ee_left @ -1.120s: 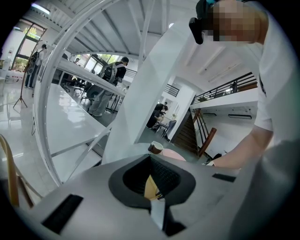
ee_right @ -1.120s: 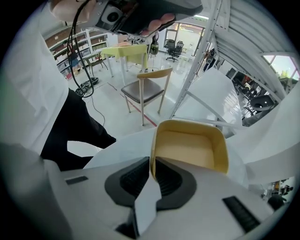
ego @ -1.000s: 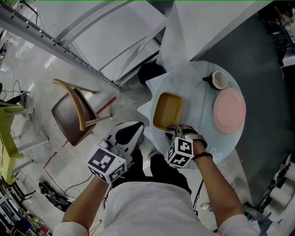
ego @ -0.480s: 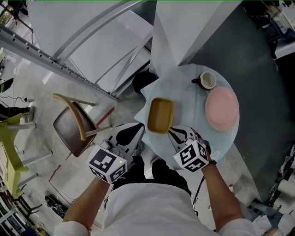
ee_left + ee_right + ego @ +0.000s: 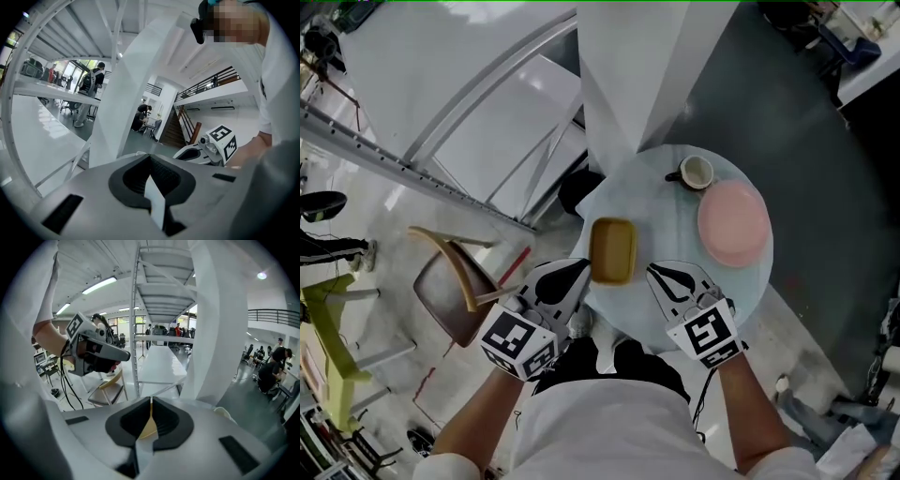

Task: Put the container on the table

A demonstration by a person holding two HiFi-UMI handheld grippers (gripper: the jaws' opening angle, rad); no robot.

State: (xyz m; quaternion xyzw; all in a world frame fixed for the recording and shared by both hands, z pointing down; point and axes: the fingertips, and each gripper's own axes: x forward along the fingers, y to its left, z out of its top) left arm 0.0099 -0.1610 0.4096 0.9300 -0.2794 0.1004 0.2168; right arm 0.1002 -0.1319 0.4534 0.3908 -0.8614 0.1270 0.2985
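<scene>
The yellow rectangular container (image 5: 613, 249) rests on the round table (image 5: 675, 225), which has a pale cloth, near its left edge. No gripper touches it. My left gripper (image 5: 577, 269) is just left of and below the container, off the table's edge, with its jaws shut and empty (image 5: 150, 158). My right gripper (image 5: 660, 273) hovers over the table's near edge, to the right of the container. Its jaws are shut (image 5: 151, 402), and a sliver of the yellow container (image 5: 149, 428) shows beyond them.
A pink plate (image 5: 733, 223) and a cup (image 5: 697, 172) stand on the table's right and far side. A wooden chair (image 5: 455, 281) stands on the floor to the left. White pillars and a metal frame (image 5: 441, 159) rise behind the table.
My right gripper has let go of the container's near rim and drawn back toward me. The container stays on the table. The left gripper has barely moved.
</scene>
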